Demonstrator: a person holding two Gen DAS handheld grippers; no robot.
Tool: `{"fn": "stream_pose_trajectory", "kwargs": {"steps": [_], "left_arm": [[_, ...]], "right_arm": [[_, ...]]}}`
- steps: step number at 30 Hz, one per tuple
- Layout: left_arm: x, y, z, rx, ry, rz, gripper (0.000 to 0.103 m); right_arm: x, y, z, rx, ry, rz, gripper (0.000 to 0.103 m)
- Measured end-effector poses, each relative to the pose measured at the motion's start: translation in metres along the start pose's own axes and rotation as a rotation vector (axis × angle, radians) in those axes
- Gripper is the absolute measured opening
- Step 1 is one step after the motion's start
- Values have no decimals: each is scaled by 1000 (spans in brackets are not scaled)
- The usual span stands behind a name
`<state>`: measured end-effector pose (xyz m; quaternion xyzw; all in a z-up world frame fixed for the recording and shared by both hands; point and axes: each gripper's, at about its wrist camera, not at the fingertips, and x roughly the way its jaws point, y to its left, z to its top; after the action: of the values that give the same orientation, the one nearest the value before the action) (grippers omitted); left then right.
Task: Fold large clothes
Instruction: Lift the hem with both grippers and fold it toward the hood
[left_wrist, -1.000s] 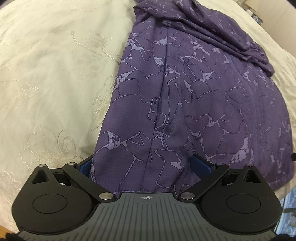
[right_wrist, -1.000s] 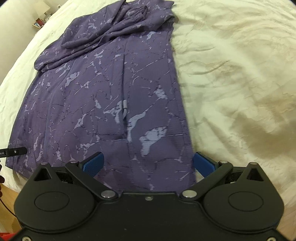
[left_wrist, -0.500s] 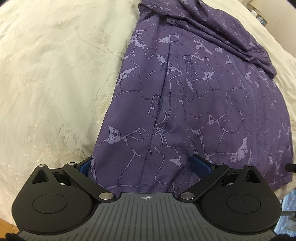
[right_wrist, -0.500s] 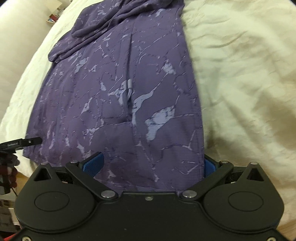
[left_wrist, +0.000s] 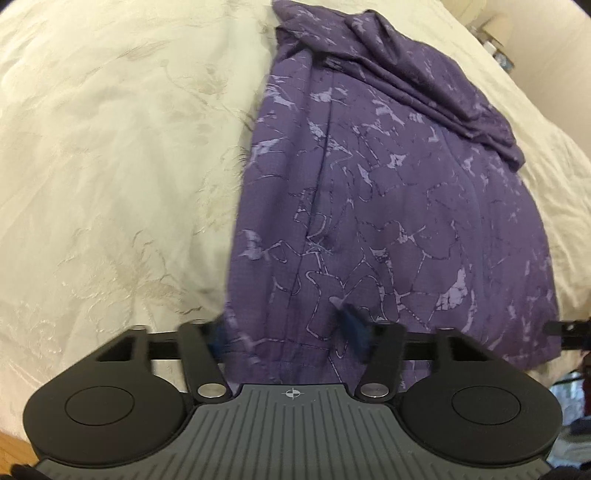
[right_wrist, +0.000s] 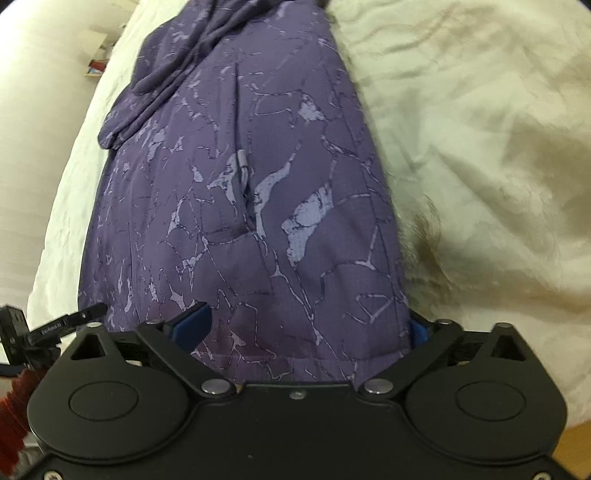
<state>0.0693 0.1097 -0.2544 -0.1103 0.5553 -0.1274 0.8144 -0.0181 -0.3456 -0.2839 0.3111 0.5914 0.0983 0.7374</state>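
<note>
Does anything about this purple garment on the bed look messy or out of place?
One thing: the far end of the purple garment is bunched into a rumpled fold lying slantwise across it, while the rest lies fairly flat on the cream bedspread. No tear or stain shows on the garment.

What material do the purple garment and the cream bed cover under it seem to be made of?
Purple garment: probably a thin woven synthetic with a matte finish. A fine grid shows in the weave, the pale crackle pattern looks printed, and the cloth lies in soft flat folds.
Cream bed cover: probably a woven cotton or blend with a slight sheen. Tone-on-tone flower shapes look embroidered or woven in. The exact fibre cannot be told.
</note>
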Motion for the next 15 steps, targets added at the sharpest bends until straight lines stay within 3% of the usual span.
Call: {"fn": "stream_pose_trajectory", "kwargs": {"steps": [2,3,4,8,12,15], "left_arm": [[-3,6,1,-43,0,-12,31],[-6,7,1,-62,-2,-20,27],[-8,8,2,-79,-8,-29,20],[-30,7,6,-117,-46,-92,9],[-57,10,21,-221,-116,-238,9],[-74,6,41,-246,-172,-308,9]], "right_arm": [[-2,-2,1,20,9,1,54],[-5,-4,2,30,8,8,45],[-7,-3,2,40,3,21,27],[-24,15,4,10,-22,72,21],[-55,33,14,16,-86,186,20],[-78,44,27,40,-174,242,19]]}}
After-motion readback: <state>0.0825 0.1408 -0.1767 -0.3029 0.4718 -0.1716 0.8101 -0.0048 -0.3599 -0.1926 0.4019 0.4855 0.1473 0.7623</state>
